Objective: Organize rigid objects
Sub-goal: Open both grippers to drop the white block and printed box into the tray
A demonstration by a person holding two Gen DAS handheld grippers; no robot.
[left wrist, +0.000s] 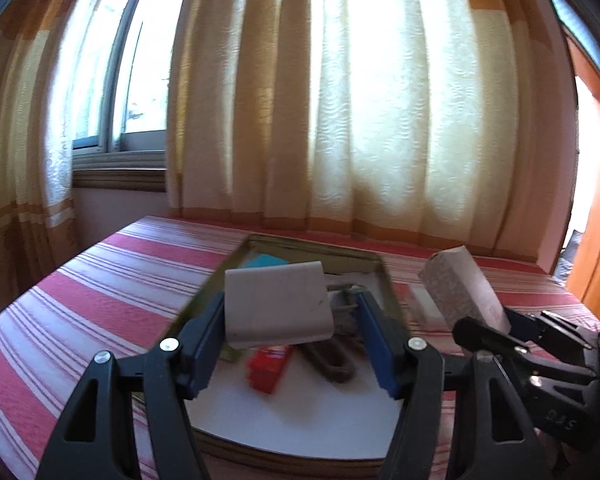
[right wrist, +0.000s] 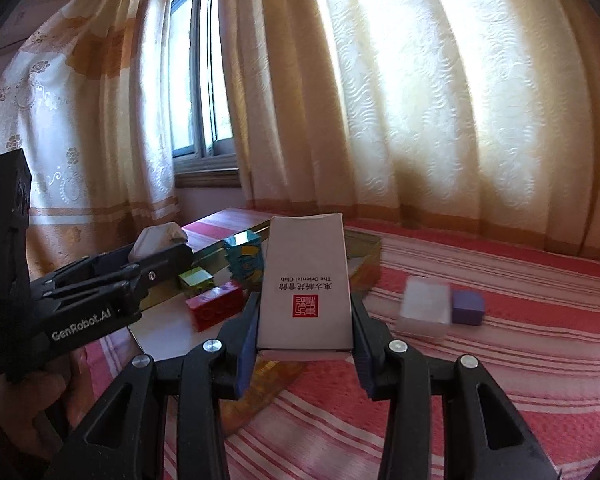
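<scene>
The striped bedspread (right wrist: 480, 380) fills the right wrist view, and only there do a white box (right wrist: 423, 307) and a purple block (right wrist: 467, 307) show, lying touching each other well to the right of the tray (right wrist: 366, 258). That view also shows a teal patterned box (right wrist: 244, 261), a green block (right wrist: 196, 280) and a red brick (right wrist: 214, 309) inside the tray. The left wrist view looks straight down onto the tray (left wrist: 384, 284) and alone shows a dark loop-shaped thing (left wrist: 332, 362) on its white floor, beside a red box (left wrist: 269, 366); motion blur hides finer detail.

The left gripper (left wrist: 292, 334) points slightly downward over the tray, its jaws partly closed on a white rounded box (left wrist: 276, 306) held above the tray. The right gripper (right wrist: 305, 340) sits at the tray's right edge, jaws narrow and clamped on a grey printed carton (right wrist: 306, 280) standing upright with its lettering upside down. A hand (right wrist: 24, 408) holds the left gripper's handle.
</scene>
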